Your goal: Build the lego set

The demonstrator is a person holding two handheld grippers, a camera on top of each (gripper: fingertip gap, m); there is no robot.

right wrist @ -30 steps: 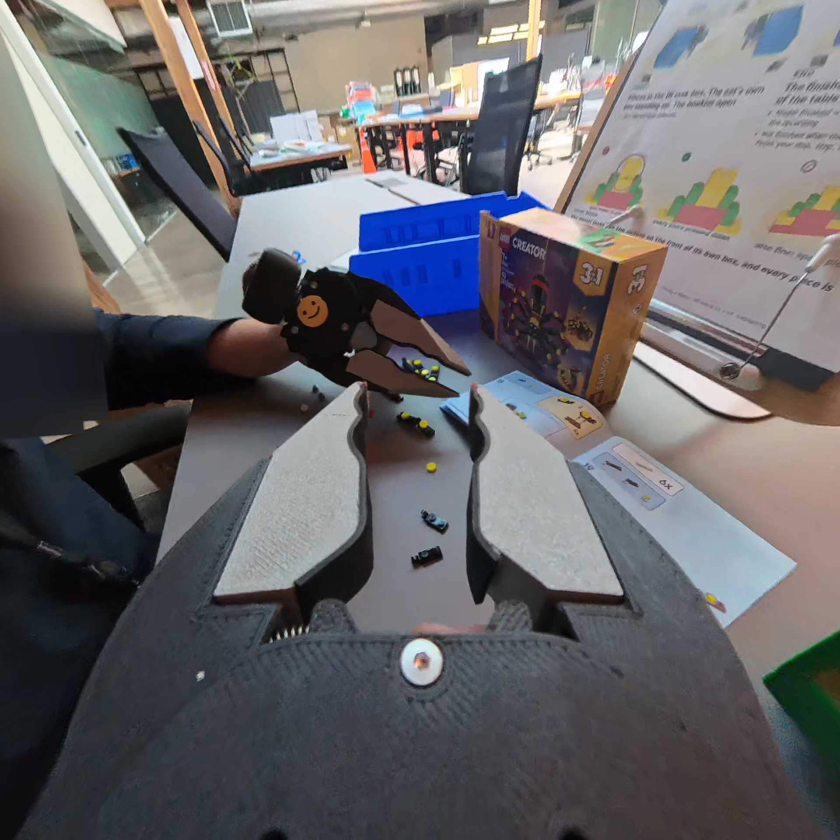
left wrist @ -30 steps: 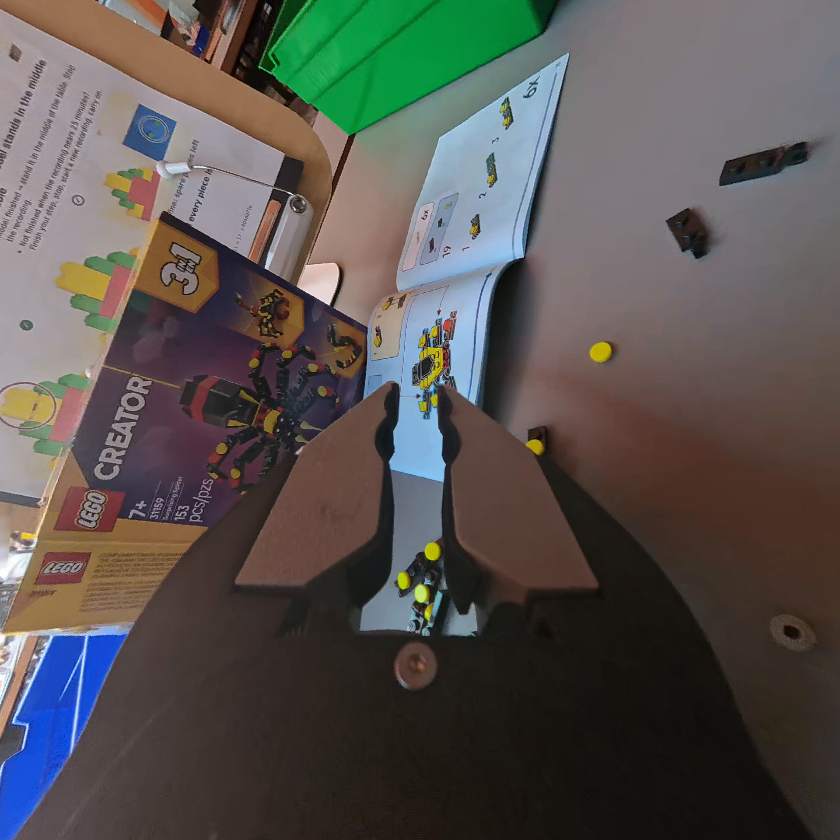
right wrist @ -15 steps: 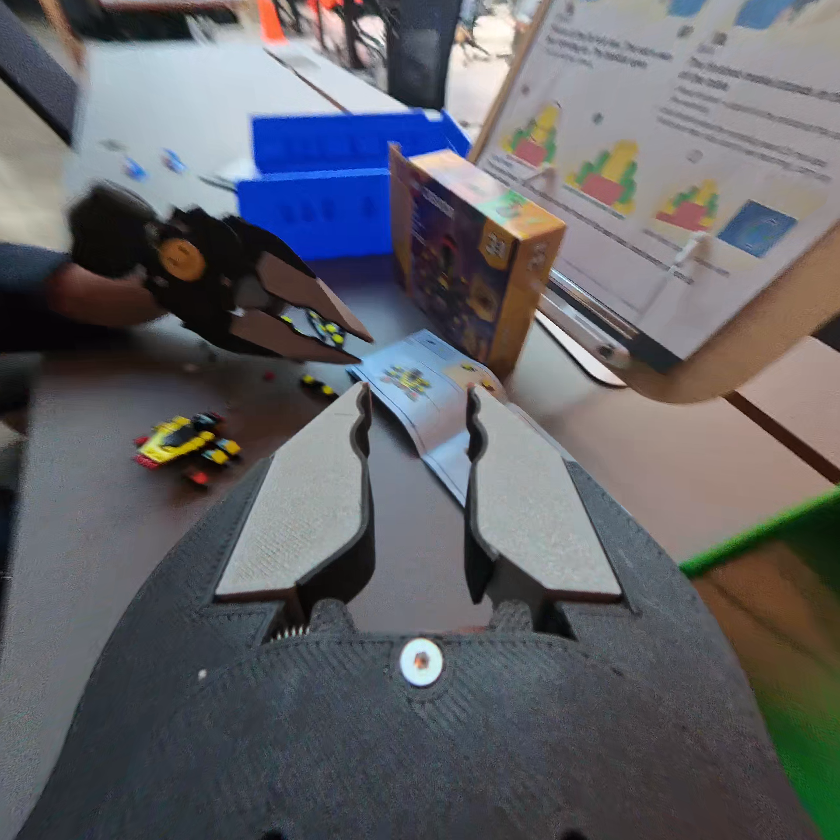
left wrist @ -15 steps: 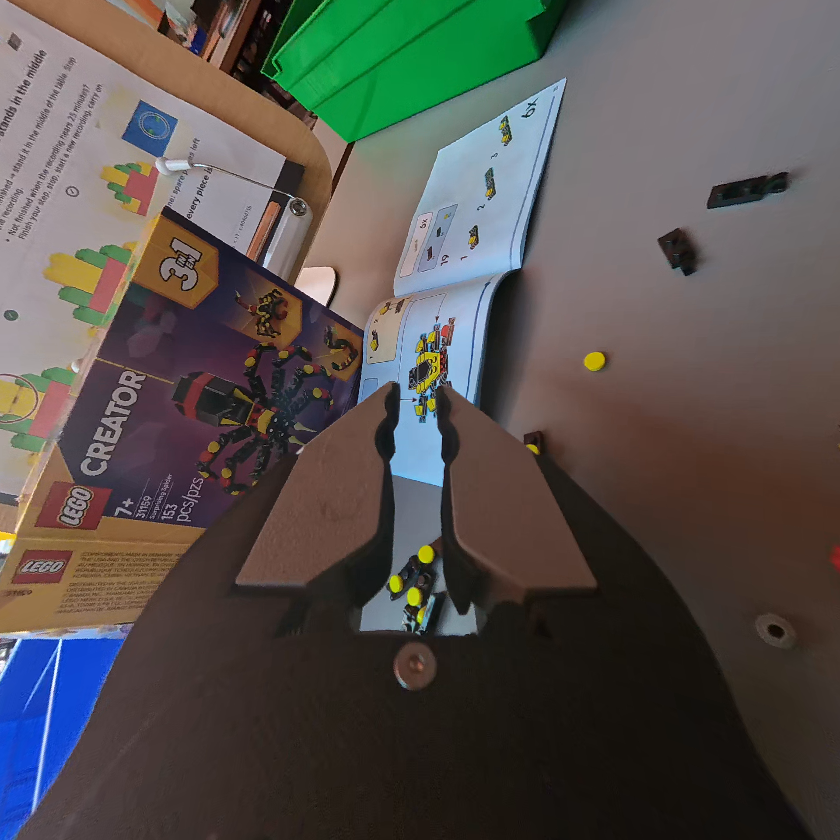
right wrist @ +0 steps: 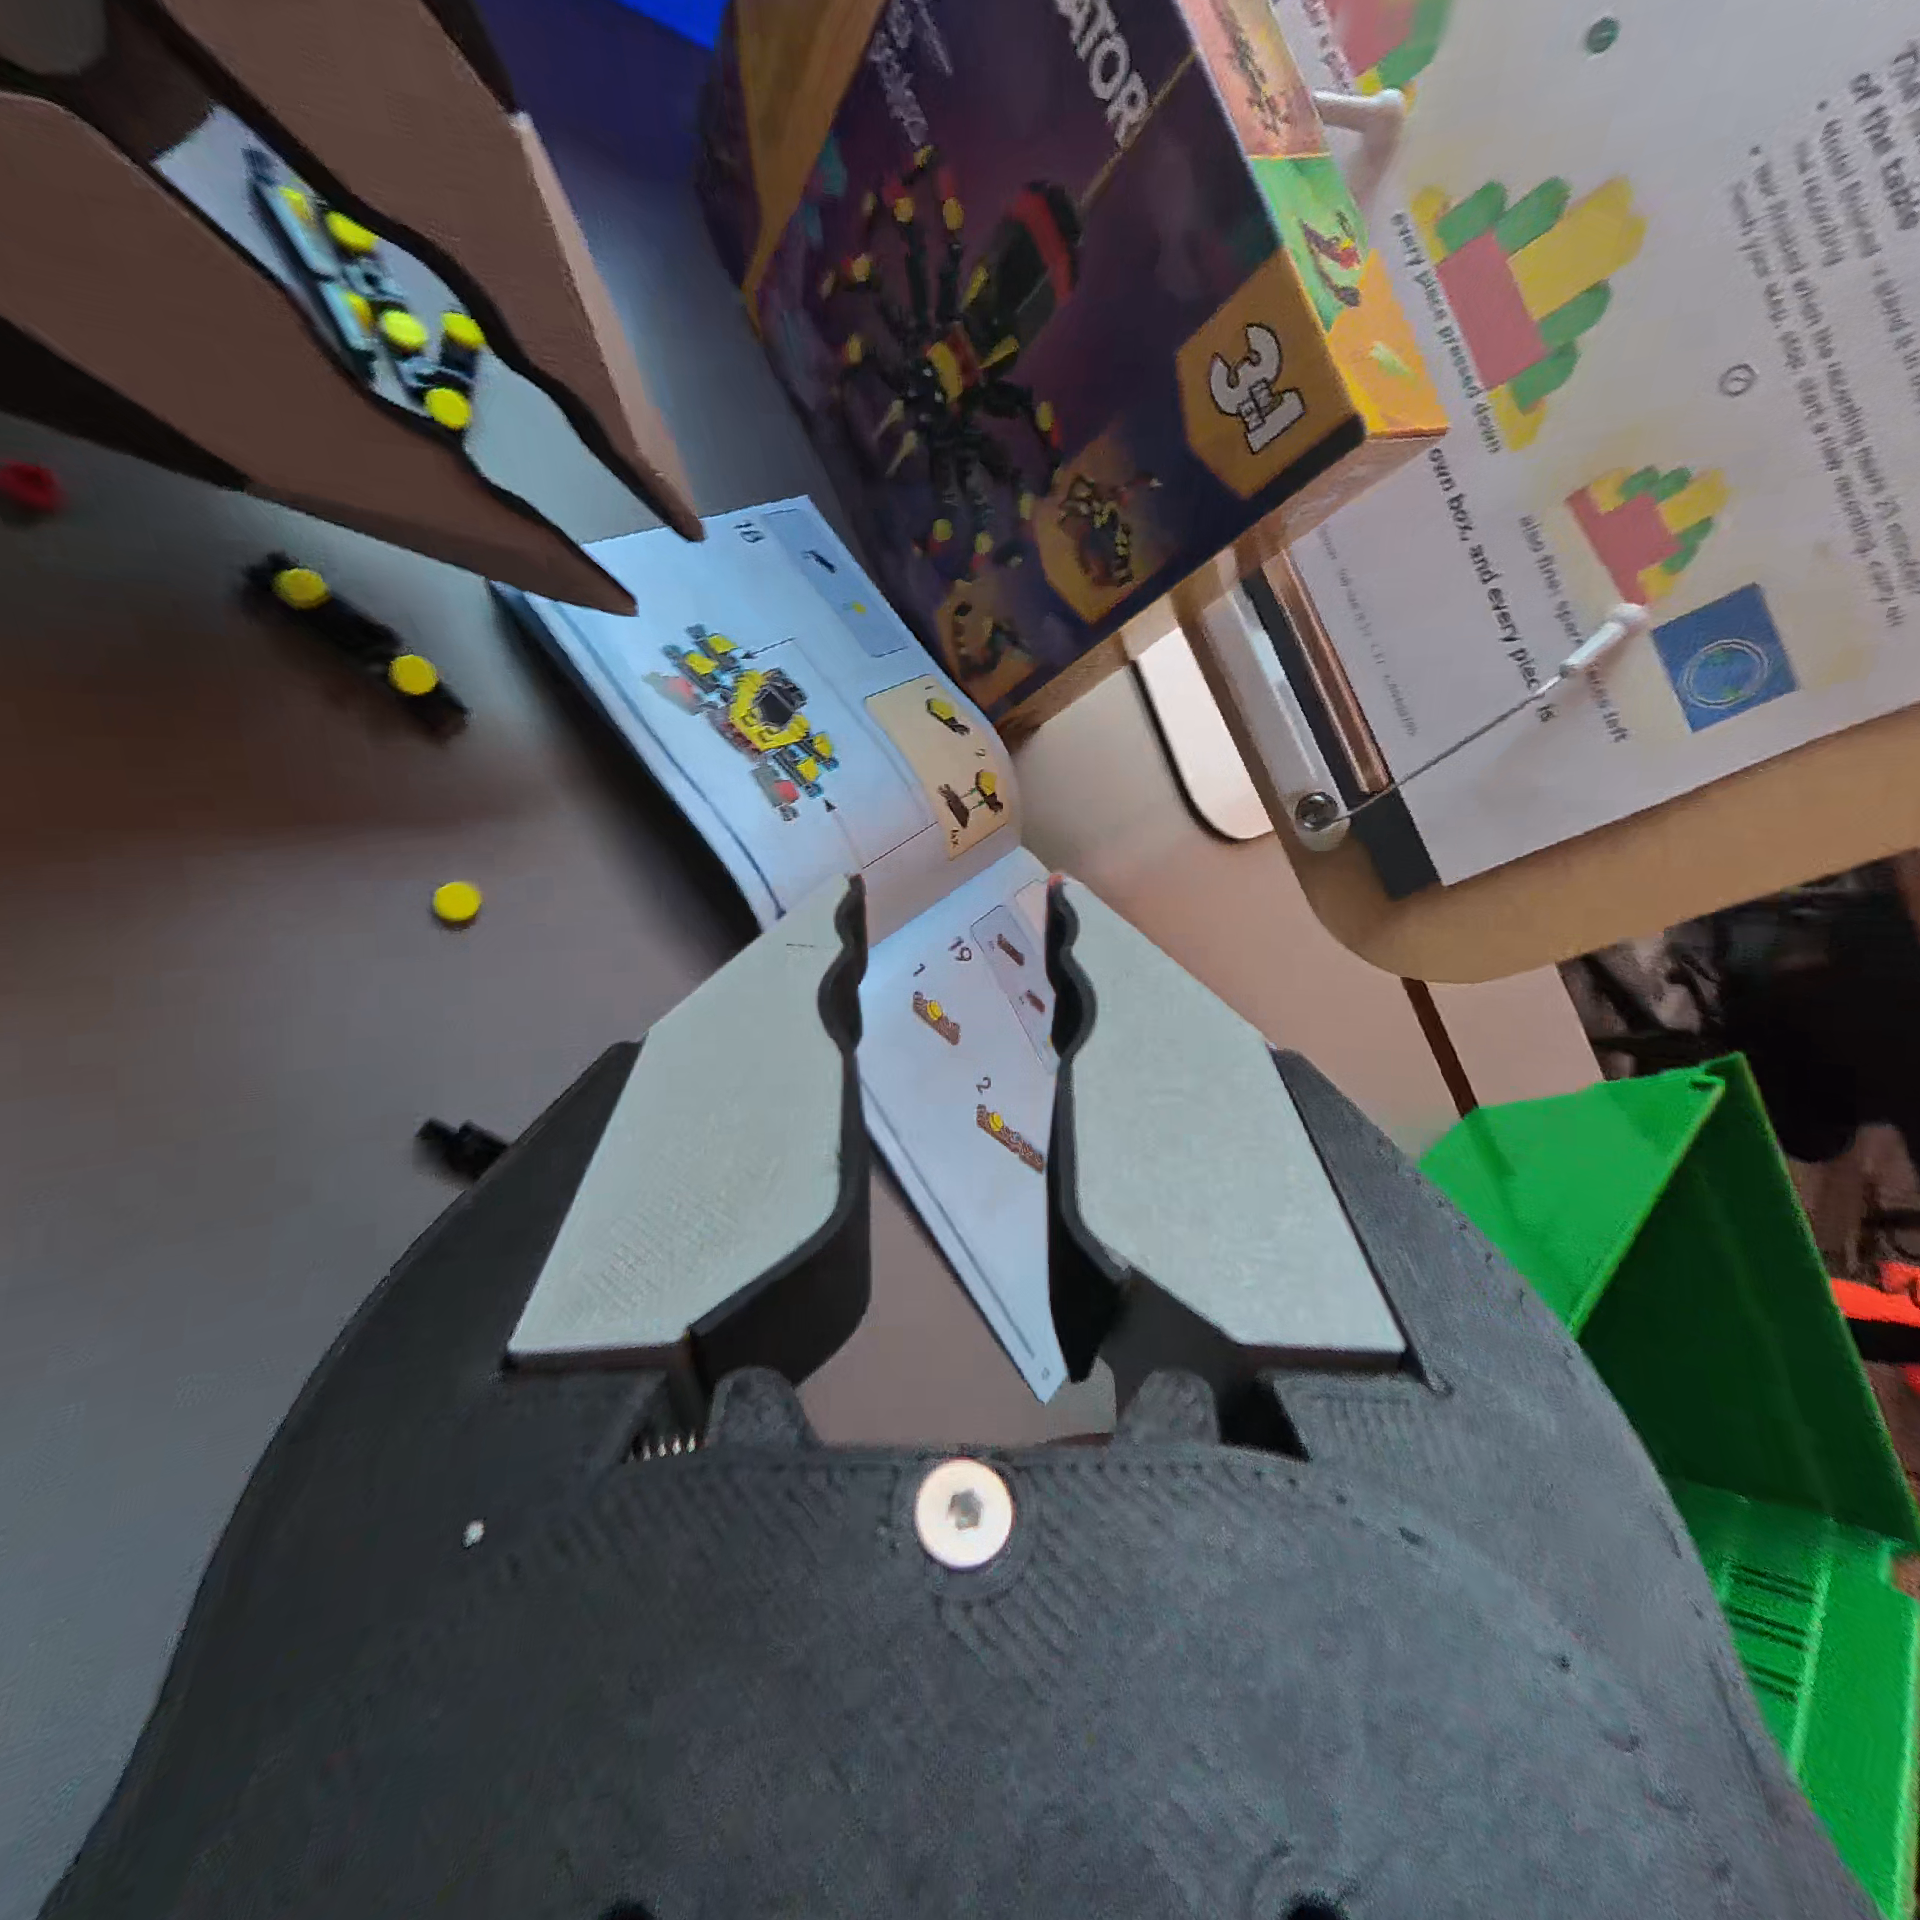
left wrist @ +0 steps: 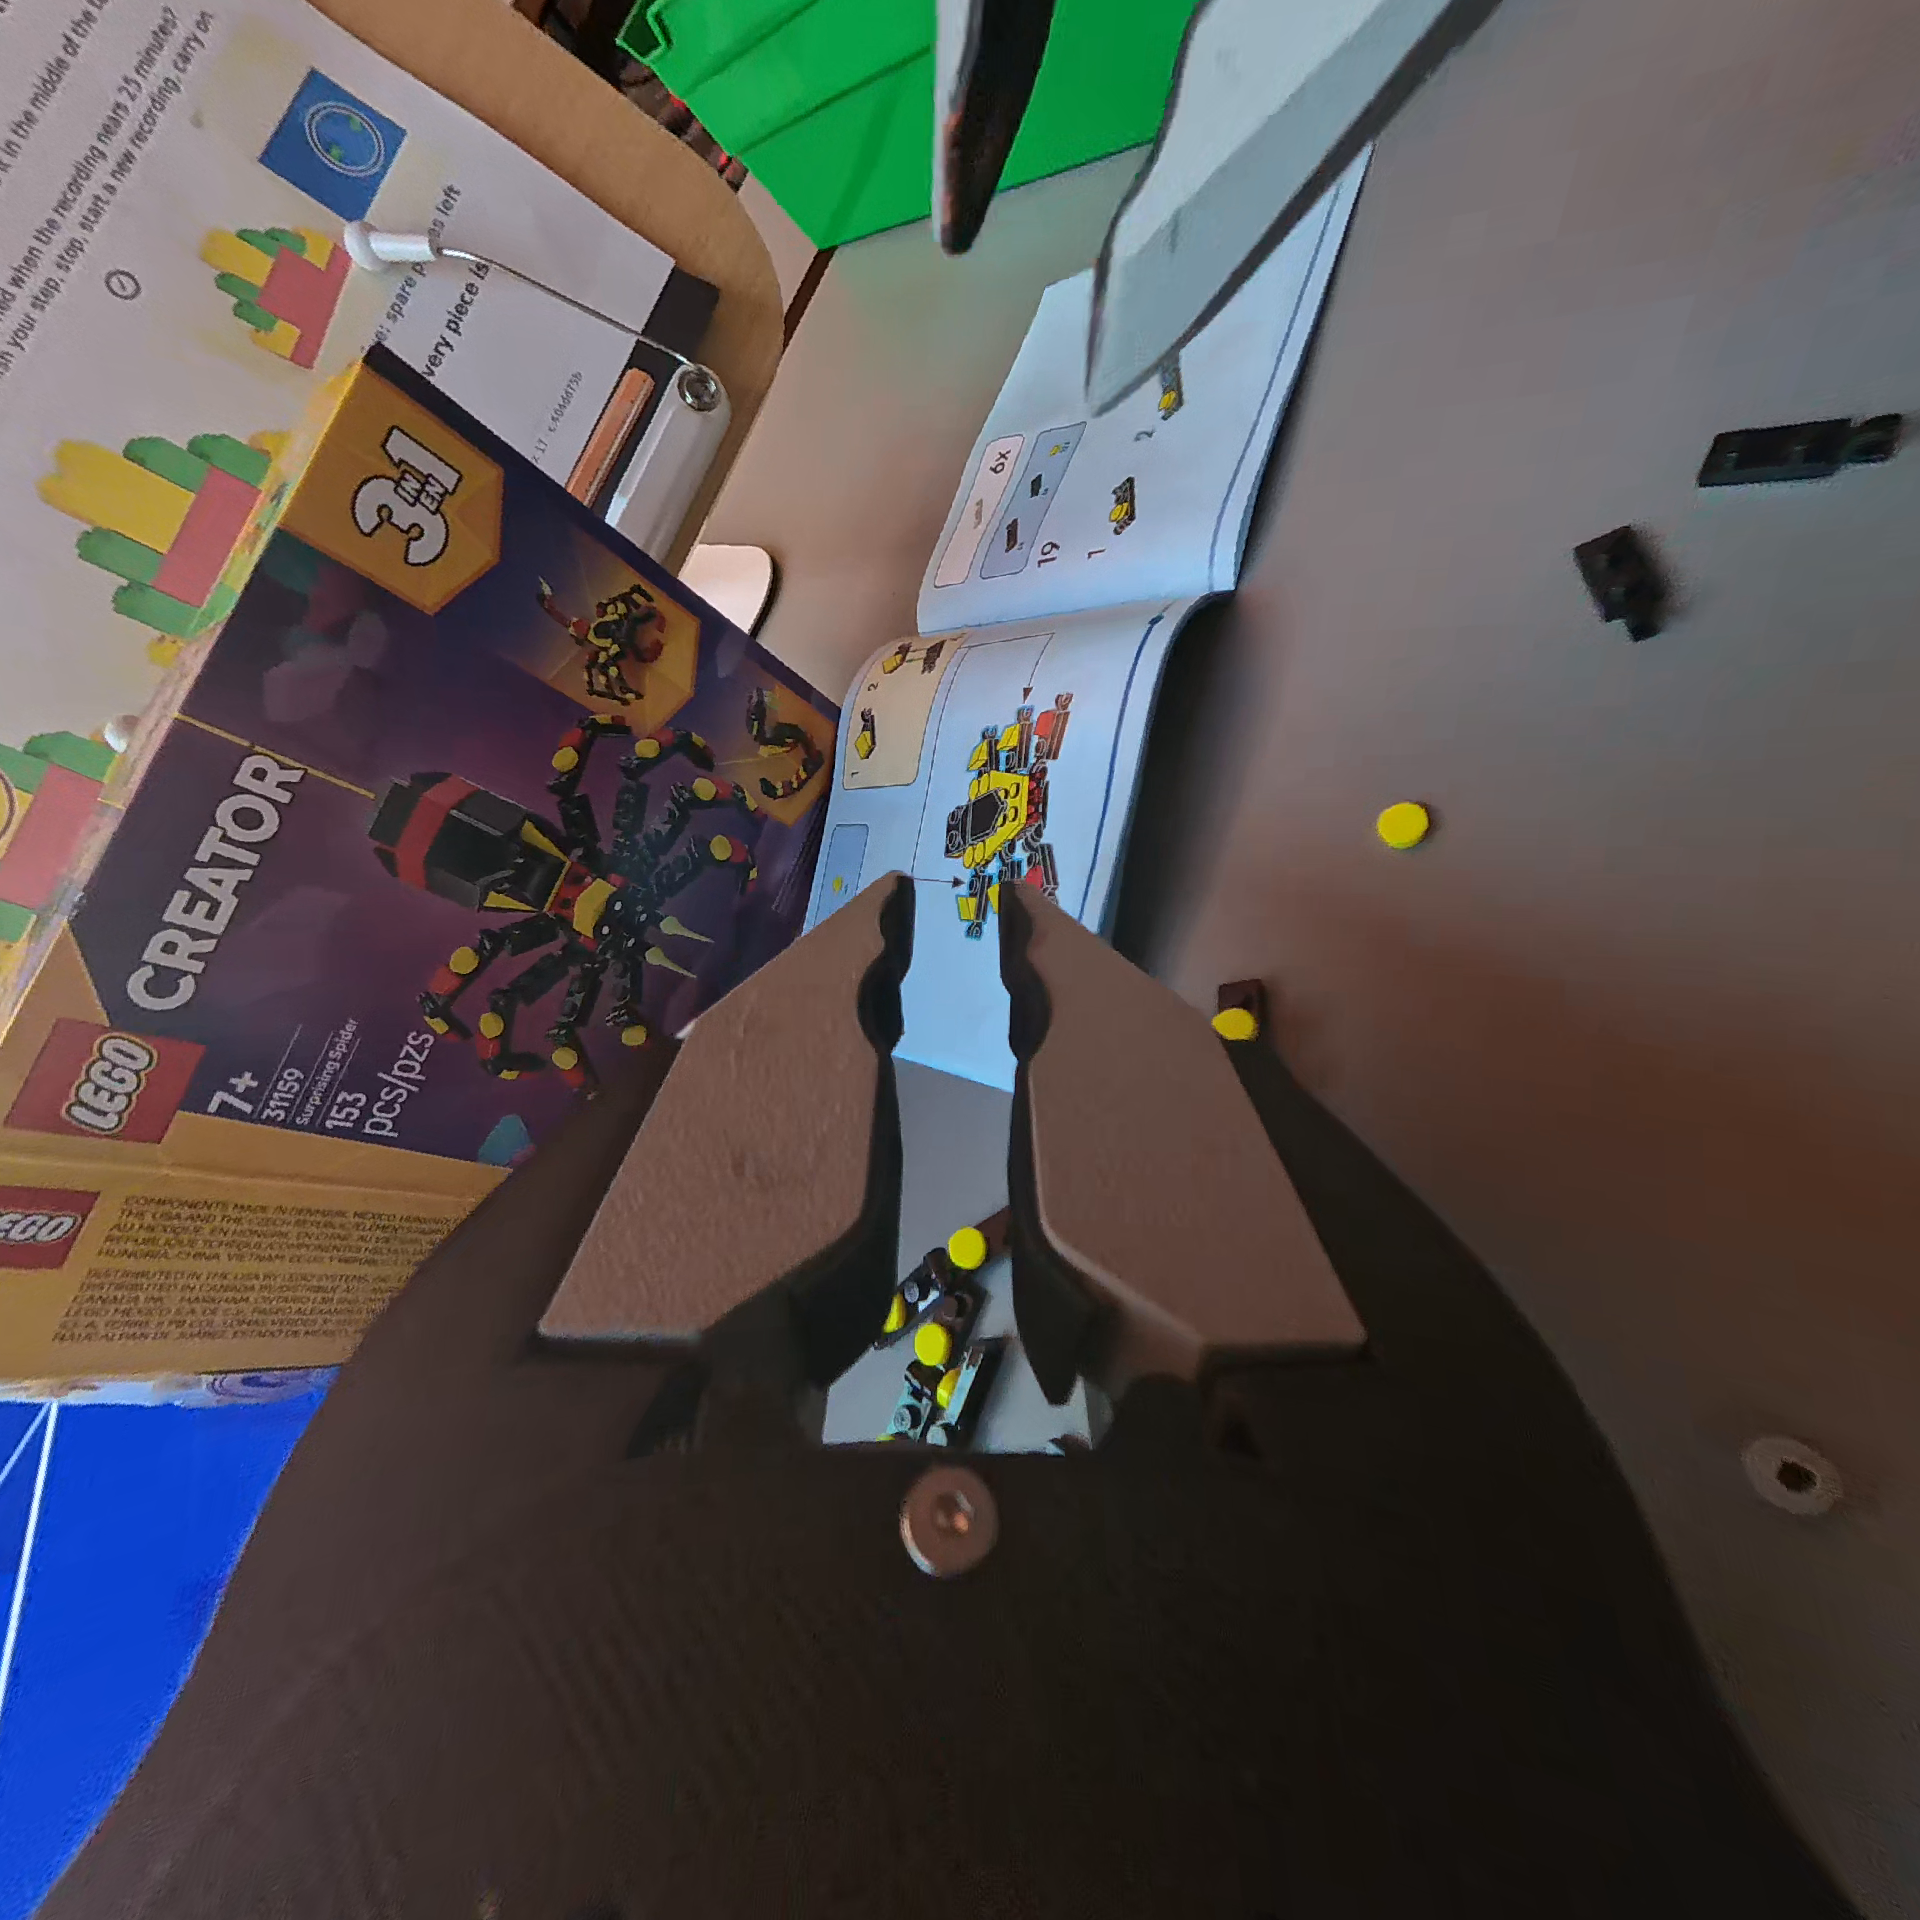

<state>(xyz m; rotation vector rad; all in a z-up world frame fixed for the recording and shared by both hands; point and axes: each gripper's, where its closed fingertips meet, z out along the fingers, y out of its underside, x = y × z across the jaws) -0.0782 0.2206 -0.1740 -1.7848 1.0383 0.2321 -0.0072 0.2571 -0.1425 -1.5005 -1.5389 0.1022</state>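
Observation:
My left gripper (left wrist: 951,904) is shut on a small black and yellow lego assembly (left wrist: 935,1320), held deep between its brown fingers, with the tips a little apart. It hovers at the near edge of the open instruction booklet (left wrist: 1091,499). In the right wrist view the left gripper (right wrist: 660,571) shows at top left with the assembly (right wrist: 353,301) in it. My right gripper (right wrist: 956,904) is open and empty, over the booklet's (right wrist: 831,727) near page. It also enters the top of the left wrist view (left wrist: 1029,322).
Loose on the grey table: a yellow round tile (left wrist: 1403,826), black pieces (left wrist: 1803,462) (left wrist: 1616,577), a black strip with yellow tiles (right wrist: 353,644), a red piece (right wrist: 26,488). The lego box (left wrist: 416,883), a sheet board (right wrist: 1610,416), a green bin (right wrist: 1714,1299) and a blue bin (left wrist: 125,1610) ring the booklet. Left tips to right tips: about 9 centimetres. The red piece (right wrist: 26,488) is about 11 centimetres from my left fingertips and 15 centimetres from my right.
My right gripper has swung from above the loose pieces to low over the booklet, and now shows in the left wrist view. My left gripper has barely moved and still holds the assembly.

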